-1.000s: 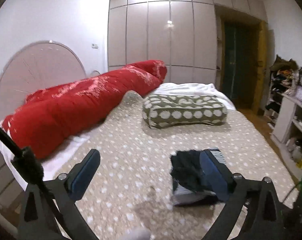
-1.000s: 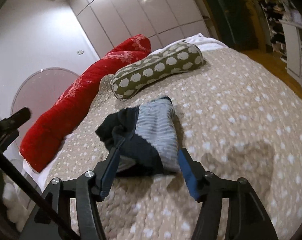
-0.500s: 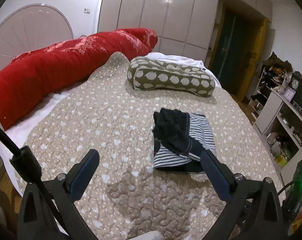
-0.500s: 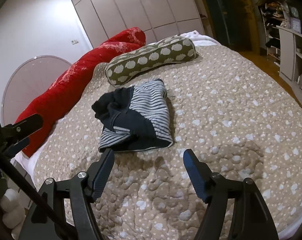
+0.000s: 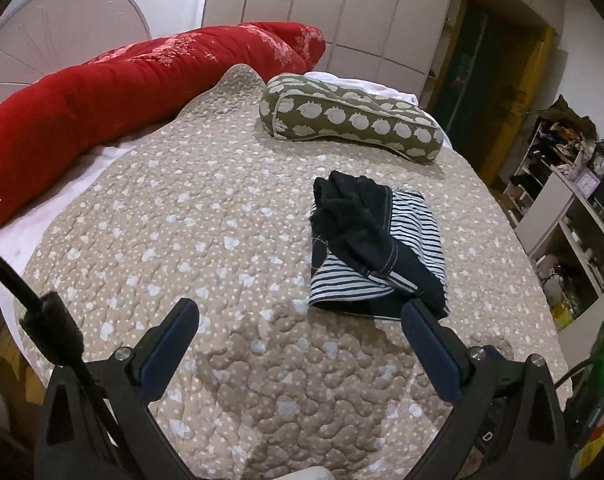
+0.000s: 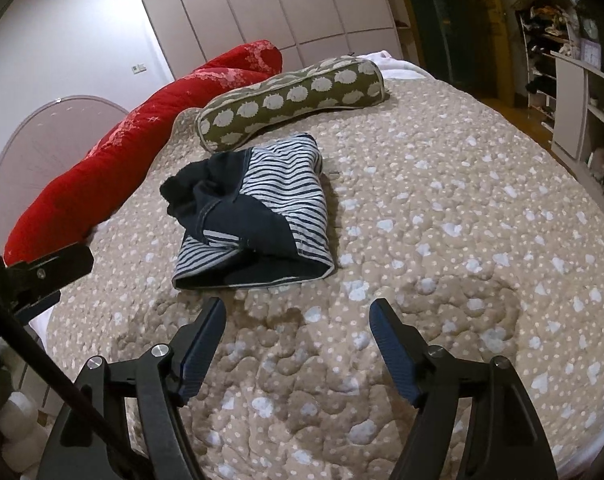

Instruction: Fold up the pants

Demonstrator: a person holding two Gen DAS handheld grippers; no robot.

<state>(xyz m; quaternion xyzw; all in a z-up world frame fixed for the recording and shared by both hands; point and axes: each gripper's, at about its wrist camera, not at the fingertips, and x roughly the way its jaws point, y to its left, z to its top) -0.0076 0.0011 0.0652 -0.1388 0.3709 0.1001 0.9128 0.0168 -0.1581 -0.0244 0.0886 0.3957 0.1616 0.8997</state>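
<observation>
Left gripper (image 5: pixel 299 318): jaws wide, empty. Right gripper (image 6: pixel 297 320): jaws wide, empty. Just beyond both we list the folded pants (image 6: pixel 257 212), navy with striped lining, a compact bundle on the spotted bedspread (image 6: pixel 442 220), near the hedgehog-print bolster (image 6: pixel 293 100). We judge them light, soft and limp; take hold at the thick near fold. No legible writing found.
</observation>
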